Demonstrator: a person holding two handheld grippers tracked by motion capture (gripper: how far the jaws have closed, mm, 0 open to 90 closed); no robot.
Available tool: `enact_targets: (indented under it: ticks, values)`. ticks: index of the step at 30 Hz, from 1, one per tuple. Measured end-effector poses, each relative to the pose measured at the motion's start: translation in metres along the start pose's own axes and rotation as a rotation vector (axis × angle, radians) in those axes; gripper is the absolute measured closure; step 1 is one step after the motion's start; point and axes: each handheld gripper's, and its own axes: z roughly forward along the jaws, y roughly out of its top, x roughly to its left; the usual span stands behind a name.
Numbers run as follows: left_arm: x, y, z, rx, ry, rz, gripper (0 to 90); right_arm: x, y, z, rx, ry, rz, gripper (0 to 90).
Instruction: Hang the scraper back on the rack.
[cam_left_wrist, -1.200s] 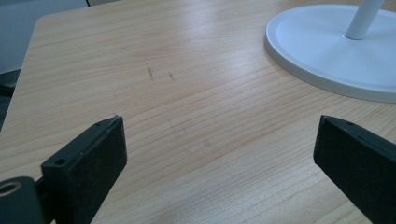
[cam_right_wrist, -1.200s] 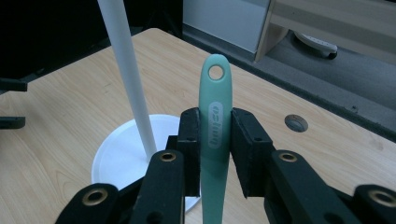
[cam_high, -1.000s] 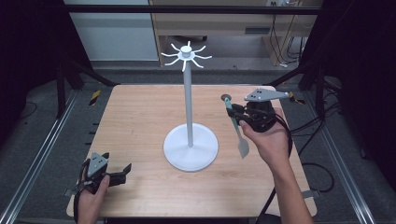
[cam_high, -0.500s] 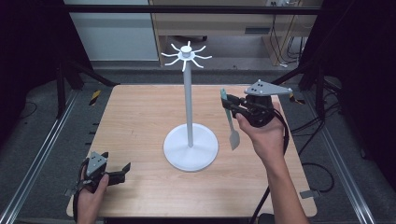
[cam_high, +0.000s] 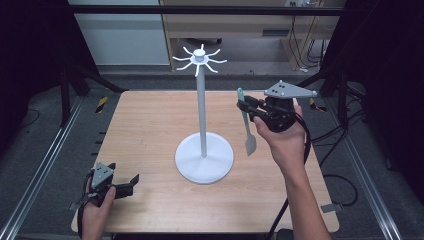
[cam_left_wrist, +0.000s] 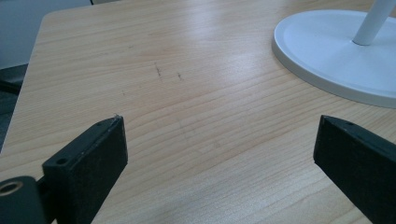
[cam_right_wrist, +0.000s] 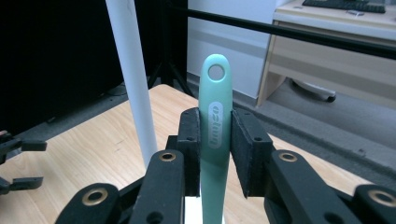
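Note:
A white hanger stand (cam_high: 202, 115) rises from a round base (cam_high: 204, 159) at the table's middle, with hooks (cam_high: 199, 59) fanned out at its top. My right gripper (cam_high: 246, 107) is shut on a mint-green spatula (cam_high: 246, 120), held upright to the right of the pole, blade end down. In the right gripper view the spatula's handle (cam_right_wrist: 215, 121) with its hanging hole sticks up between the jaws, the white pole (cam_right_wrist: 132, 74) just left of it. My left gripper (cam_high: 132, 181) rests open at the table's front left corner; its view shows bare wood and the base (cam_left_wrist: 336, 51).
The wooden table (cam_high: 150, 125) has metal rails along both sides. A desk and cabinet stand behind it. Cables trail on the floor at the right.
My right gripper has lifted the spatula and swung it more upright, a little nearer the pole. The left gripper has stayed put.

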Motion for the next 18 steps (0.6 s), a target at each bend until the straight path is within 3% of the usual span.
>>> enact_targets:
  ticks: [18]
  values:
    - [-0.001, 0.0, 0.0, 0.005, -0.001, 0.006, 2.5, 0.003, 0.019, -0.008, -0.049, -0.017, -0.018, 74.3]
